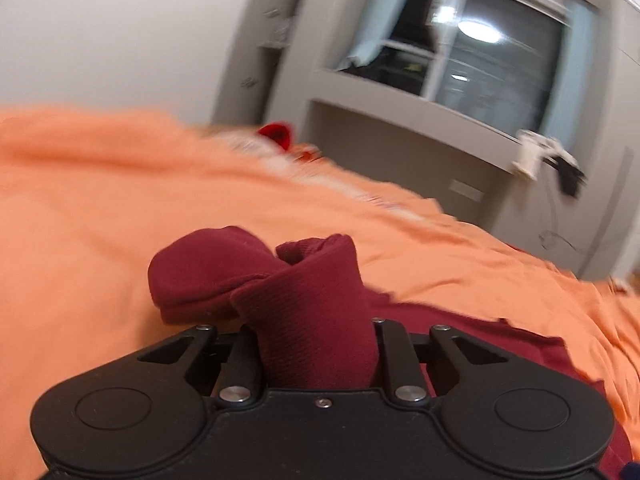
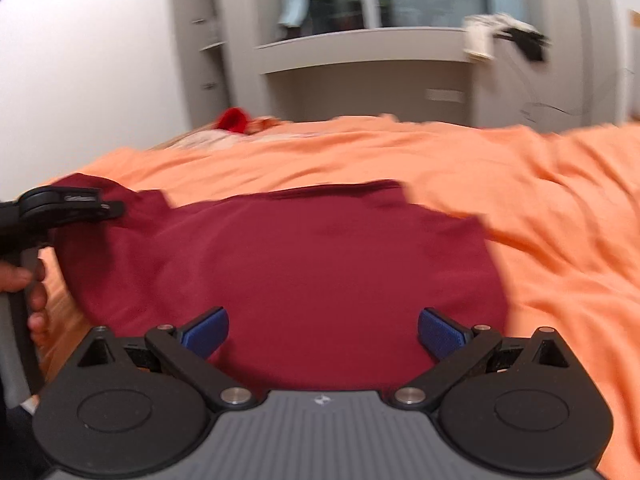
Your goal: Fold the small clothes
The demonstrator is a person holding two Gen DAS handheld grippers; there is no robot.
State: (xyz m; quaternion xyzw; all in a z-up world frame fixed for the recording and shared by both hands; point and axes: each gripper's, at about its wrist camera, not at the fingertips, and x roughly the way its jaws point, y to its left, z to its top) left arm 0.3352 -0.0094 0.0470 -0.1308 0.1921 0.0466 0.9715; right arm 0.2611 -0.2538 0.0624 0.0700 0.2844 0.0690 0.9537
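1. A bunched fold of the maroon garment [image 1: 308, 320] is clamped between the left gripper [image 1: 316, 332] jaws.
2. The right gripper [image 2: 323, 330] jaws are spread wide above the garment, spread on the orange bedsheet [image 2: 560, 208].
3. Only the right view shows the person's hand [image 2: 34, 292].

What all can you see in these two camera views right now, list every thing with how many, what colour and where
Garment: one, dark red, spread on the bed, one bunched end clamped in the left gripper.
Bed cover: one, orange, rumpled, under the garment.
Small red item: one, bright red, far edge of the bed; too blurred to name.
Window: one, dark glass, light blue curtains, far wall.
Ledge: one, grey, below the window.
White and black items: blurred, at the ledge's right end; count unclear.
Left gripper: one, black, shut on the garment.
Right gripper: one, black with blue pads, open over the garment.
Hand: one, on the left gripper's handle.
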